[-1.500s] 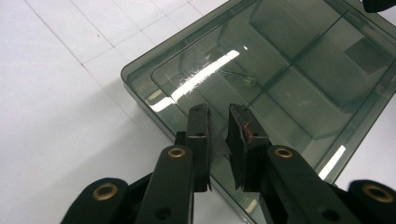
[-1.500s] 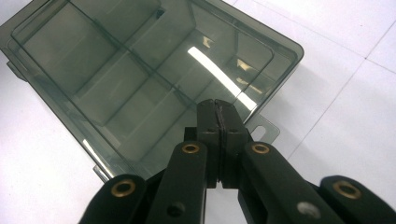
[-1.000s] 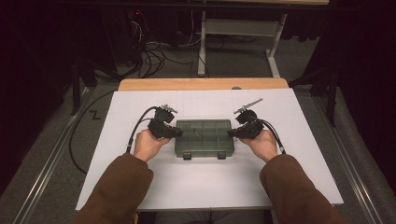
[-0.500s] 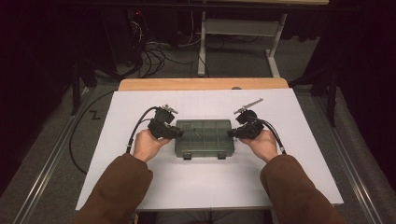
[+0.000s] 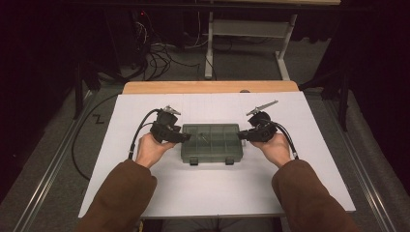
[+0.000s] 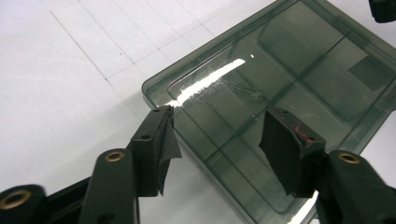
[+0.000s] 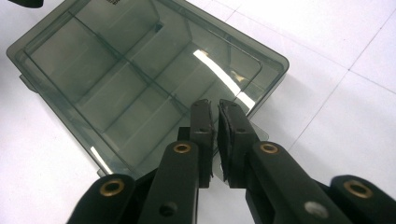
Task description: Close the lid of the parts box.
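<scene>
My left hand-held gripper (image 5: 186, 138) and right hand-held gripper (image 5: 241, 136) meet opposite ends of a smoky compartment box (image 5: 212, 143). It lies flat on the white table (image 5: 203, 193).

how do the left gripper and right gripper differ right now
The left gripper has its jaws spread wide, having just been opening, over the organizer box corner. The right gripper has its jaws nearly together, a thin gap between them, at the box's other end. Both rest at the closed box, one per end.

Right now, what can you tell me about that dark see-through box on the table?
The box is smoky transparent plastic, flat and rectangular, lid shut, with dividers forming compartments that look empty. Two latches face the person. It lies flat on the white table. The left gripper, just opening, straddles one end; the right gripper sits nearly shut at the other.
</scene>
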A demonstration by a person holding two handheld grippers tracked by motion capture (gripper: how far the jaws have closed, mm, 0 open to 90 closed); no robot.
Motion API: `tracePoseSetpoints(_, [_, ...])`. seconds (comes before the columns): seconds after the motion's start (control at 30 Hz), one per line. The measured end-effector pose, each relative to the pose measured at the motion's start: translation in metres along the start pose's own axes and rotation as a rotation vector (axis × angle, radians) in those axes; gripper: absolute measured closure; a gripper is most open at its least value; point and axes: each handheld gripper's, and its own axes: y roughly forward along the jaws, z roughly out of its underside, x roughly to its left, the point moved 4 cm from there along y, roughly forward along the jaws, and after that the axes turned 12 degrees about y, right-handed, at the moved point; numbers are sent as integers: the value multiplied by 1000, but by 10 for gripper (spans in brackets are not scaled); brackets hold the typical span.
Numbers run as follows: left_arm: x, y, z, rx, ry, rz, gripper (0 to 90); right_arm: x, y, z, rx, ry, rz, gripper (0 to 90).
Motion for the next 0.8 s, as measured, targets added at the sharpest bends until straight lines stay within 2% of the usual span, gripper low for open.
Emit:
tracePoseSetpoints(0.17, [1, -2, -2, -13, -5, 8, 414, -1, -2, 0, -3, 0, -3, 843])
tracePoseSetpoints(0.47, [2, -10, -6, -40, -5, 6, 425, -2, -6, 0, -19, -4, 2, 826])
tracePoseSetpoints(0.8, [5, -17, -8, -50, 5, -15, 421, -2, -12, 1, -34, -15, -3, 818])
